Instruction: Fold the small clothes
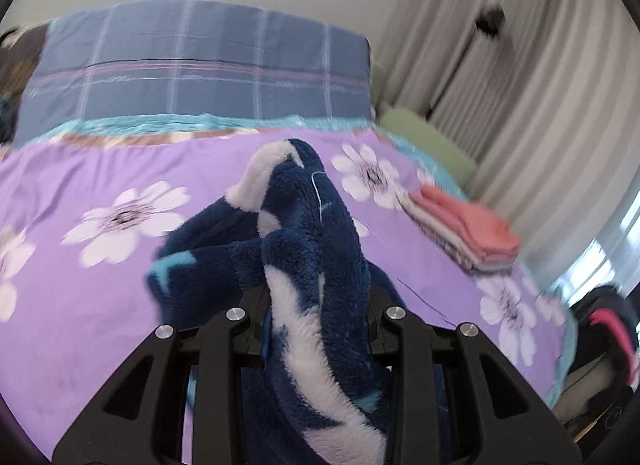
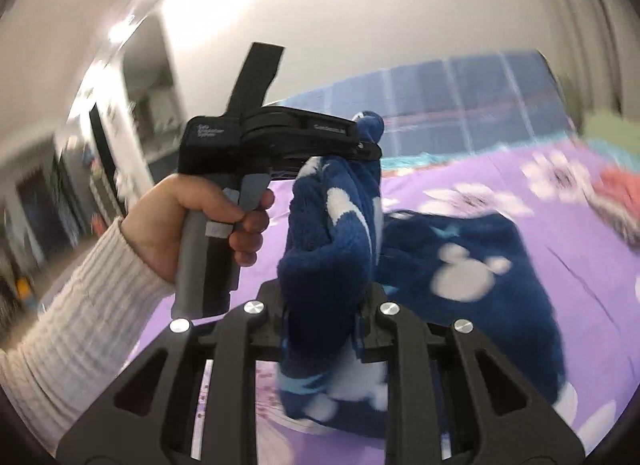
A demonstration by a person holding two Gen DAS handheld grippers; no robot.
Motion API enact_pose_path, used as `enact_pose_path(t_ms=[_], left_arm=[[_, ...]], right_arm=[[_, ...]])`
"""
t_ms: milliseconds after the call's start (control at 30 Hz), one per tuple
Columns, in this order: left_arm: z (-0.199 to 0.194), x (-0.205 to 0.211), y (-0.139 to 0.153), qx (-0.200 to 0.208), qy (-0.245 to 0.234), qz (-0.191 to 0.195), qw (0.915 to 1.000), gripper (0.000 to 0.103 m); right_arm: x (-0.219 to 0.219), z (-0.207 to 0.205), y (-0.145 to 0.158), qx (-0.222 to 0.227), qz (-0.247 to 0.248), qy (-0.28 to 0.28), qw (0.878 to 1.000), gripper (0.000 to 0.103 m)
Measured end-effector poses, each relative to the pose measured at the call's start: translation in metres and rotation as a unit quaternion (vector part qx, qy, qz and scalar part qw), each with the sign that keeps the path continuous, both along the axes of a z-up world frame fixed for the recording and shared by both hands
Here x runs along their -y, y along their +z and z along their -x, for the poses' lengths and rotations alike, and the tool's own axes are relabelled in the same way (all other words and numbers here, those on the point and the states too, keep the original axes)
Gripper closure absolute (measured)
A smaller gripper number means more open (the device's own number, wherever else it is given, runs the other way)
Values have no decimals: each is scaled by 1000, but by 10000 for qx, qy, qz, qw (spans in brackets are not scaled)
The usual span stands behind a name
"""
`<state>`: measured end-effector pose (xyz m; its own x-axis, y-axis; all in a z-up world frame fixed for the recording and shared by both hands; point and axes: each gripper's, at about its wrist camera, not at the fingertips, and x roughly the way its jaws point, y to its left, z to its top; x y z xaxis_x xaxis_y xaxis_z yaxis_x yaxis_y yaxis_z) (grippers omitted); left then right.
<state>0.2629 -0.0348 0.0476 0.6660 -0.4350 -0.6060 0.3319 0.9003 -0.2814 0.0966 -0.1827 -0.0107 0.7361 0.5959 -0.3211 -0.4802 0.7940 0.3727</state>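
Observation:
A fluffy navy garment with white and light-blue shapes (image 1: 316, 249) hangs bunched over the purple flowered bedspread (image 1: 80, 285). My left gripper (image 1: 316, 305) is shut on a fold of it; the cloth hides the fingertips. My right gripper (image 2: 324, 305) is shut on another fold of the same garment (image 2: 472, 265), most of which lies on the bed to the right. In the right wrist view the left gripper (image 2: 368, 149) shows from the side, held by a hand in a white ribbed sleeve, pinching the garment's top edge.
A stack of folded clothes with a pink piece on top (image 1: 468, 233) sits near the bed's right edge. A blue plaid pillow (image 1: 200, 65) lies at the head. Grey curtains (image 1: 520, 85) hang on the right. A green cushion (image 1: 428, 137) sits beside the pillow.

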Motion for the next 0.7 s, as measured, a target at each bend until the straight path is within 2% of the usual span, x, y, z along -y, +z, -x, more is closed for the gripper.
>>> enact_pose_path(t_ms=[100, 233, 333, 400, 500, 600, 700], left_arm=[[-16, 59, -21, -147, -209, -541, 9982, 70], [-41, 118, -77, -725, -270, -1155, 9903, 58], [-43, 142, -95, -668, -383, -1505, 9856, 50], [-40, 149, -93, -581, -498, -1556, 9849, 45], [-39, 152, -86, -545, -564, -1491, 9857, 44], [-30, 139, -67, -455, -573, -1142, 9908, 43], [-12, 126, -38, -37, -567, -1140, 9919, 41]], right_arm=[[51, -22, -27, -598, -612, -136, 9962, 81], [97, -41, -83, -1582, -1264, -211, 9791, 81], [116, -42, -112, -1896, -1611, -160, 9684, 81], [121, -42, -118, -1901, -1771, -108, 9656, 81], [123, -39, -120, -1745, -1811, -7, 9679, 81], [121, -32, -117, -1568, -1745, 42, 9721, 81], [122, -31, -117, -1550, -1814, 61, 9711, 81]])
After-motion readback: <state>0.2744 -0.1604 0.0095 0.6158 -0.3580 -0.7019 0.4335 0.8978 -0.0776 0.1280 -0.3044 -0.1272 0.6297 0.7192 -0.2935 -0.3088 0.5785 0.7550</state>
